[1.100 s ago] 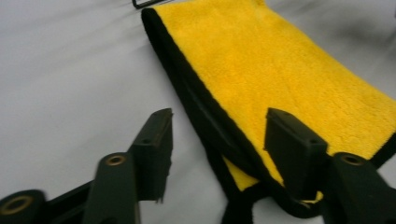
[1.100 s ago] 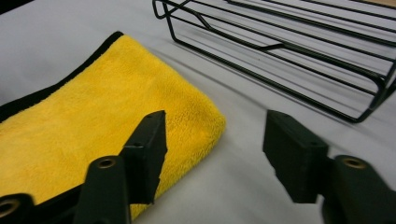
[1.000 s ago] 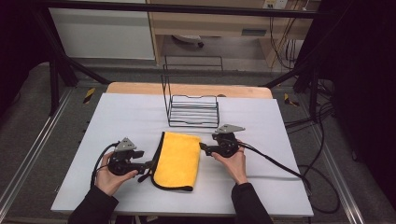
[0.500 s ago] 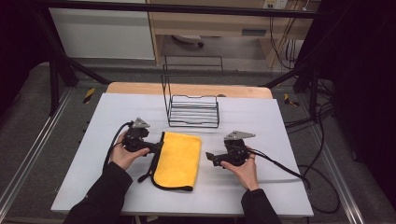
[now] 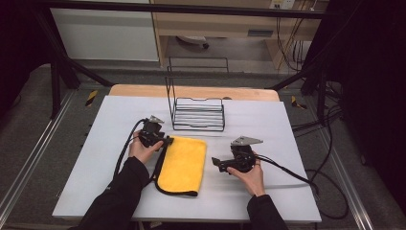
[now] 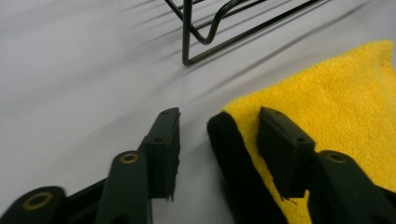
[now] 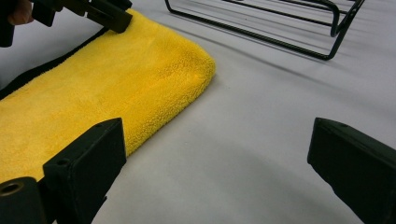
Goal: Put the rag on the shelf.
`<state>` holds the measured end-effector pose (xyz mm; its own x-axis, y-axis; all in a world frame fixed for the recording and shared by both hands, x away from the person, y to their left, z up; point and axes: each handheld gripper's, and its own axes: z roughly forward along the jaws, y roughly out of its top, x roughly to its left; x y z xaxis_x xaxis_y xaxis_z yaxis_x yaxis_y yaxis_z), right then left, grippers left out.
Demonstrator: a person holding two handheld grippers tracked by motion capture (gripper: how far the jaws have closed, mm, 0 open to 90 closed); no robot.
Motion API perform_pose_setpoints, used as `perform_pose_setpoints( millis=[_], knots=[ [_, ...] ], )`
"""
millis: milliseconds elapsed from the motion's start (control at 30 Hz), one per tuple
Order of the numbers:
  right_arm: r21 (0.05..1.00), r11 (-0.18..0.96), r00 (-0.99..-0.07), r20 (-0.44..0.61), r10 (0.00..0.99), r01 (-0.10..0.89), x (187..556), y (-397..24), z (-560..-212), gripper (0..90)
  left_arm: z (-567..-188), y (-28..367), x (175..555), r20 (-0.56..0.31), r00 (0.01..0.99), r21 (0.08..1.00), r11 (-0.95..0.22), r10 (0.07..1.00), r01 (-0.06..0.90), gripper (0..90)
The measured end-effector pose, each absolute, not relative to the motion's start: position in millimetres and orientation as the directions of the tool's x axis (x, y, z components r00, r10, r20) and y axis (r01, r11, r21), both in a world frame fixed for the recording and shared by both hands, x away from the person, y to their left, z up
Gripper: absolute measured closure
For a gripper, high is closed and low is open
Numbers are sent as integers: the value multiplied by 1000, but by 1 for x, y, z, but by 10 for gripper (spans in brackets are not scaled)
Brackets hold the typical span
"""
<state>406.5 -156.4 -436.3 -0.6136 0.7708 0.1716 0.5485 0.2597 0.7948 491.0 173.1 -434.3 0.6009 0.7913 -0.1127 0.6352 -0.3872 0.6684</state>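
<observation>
Between the left gripper's (image 6: 217, 140) jaws sits the far left corner of the folded yellow microfibre cloth (image 5: 183, 164); one jaw rests over the yellow pile, the other on bare table outside the cloth's black edging (image 6: 233, 158). Jaws have just been closing, yet in the left gripper view a gap shows on each side of the corner, so not yet pinched. Left hand (image 5: 142, 148) holds that gripper low at the cloth's far left corner, cable (image 5: 125, 148) looping back toward the sleeve

Right gripper (image 7: 217, 154): jaws spread wide, nothing between them but bare tabletop; the left-hand jaw in its own view stands just beside the cloth's near right edge. Right hand (image 5: 249, 173) sits right of the cloth, gripper pointing toward it

Cloth lies flat at mid-table on the white tabletop (image 5: 287, 134), long side running front to back. Black wire rack (image 5: 198, 112) stands just beyond it, apart from the cloth
</observation>
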Motion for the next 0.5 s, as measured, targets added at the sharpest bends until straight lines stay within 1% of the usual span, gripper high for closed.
perform_pose_setpoints(
  millis=[33,200,233,267,400,500],
  knots=[
    [792,255,-611,181,771,555,407,-156,-436,49,-434,173,492,-113,603,666,-390,790,636,540],
    [789,242,-610,201,767,565,407,-155,-436,50,-439,167,494,-107,611,662,-403,784,632,569],
    [789,240,-609,203,767,565,407,-155,-436,50,-440,166,494,-111,613,664,-401,782,632,588],
    [790,232,-607,211,766,567,407,-155,-436,49,-441,165,493,-110,617,664,-405,780,629,627],
    [794,230,-609,210,765,562,409,-152,-435,42,-442,165,494,-118,623,663,-406,773,629,652],
    [798,233,-615,207,761,556,412,-146,-434,35,-443,166,495,-130,626,663,-402,769,631,653]
  ],
)
